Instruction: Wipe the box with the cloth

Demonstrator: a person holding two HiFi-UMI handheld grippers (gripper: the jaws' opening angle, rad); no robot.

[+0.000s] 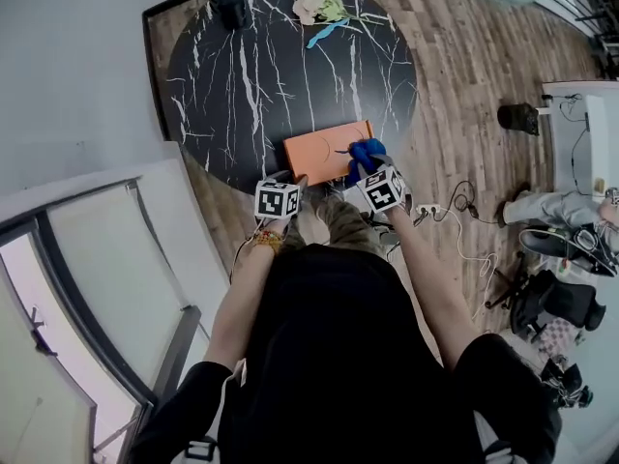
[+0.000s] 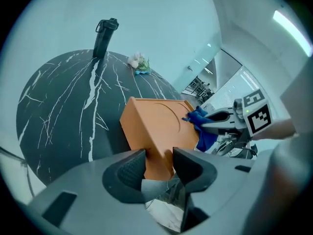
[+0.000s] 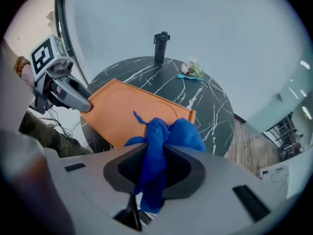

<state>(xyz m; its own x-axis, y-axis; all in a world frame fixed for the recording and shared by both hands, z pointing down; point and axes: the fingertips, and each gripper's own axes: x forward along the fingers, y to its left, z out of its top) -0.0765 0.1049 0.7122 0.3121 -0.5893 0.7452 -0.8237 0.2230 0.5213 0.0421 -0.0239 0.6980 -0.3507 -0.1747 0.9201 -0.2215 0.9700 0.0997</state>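
Both forearms stretched forward and down from the body, close together at the near edge of the counter (image 1: 242, 75). Left claw (image 1: 294, 176) angled down and clamped on the near left corner of the orange box (image 1: 324, 148), one pad on each side of that corner; beaded bracelet (image 1: 268, 241) on the wrist behind it. Right claw (image 1: 364, 169) pitched more steeply, just beside the left, jaws pinched tight on a bunched blue cloth (image 1: 366, 151), the bunch against the right end of the box's top and a tail hanging down behind the jaws. Flat, rectangular and plain orange, with a thin curved line across the top face; lying with its near side at the counter's rim. Round, black, marble-look top with white veins. At the far side, well apart from the box, a dark bottle (image 1: 230, 3) standing upright and a small bunch of white flowers (image 1: 317, 6) lying flat. Below, wooden floor (image 1: 464, 75), with white cables (image 1: 464, 247) trailing at the right; pale walls around.
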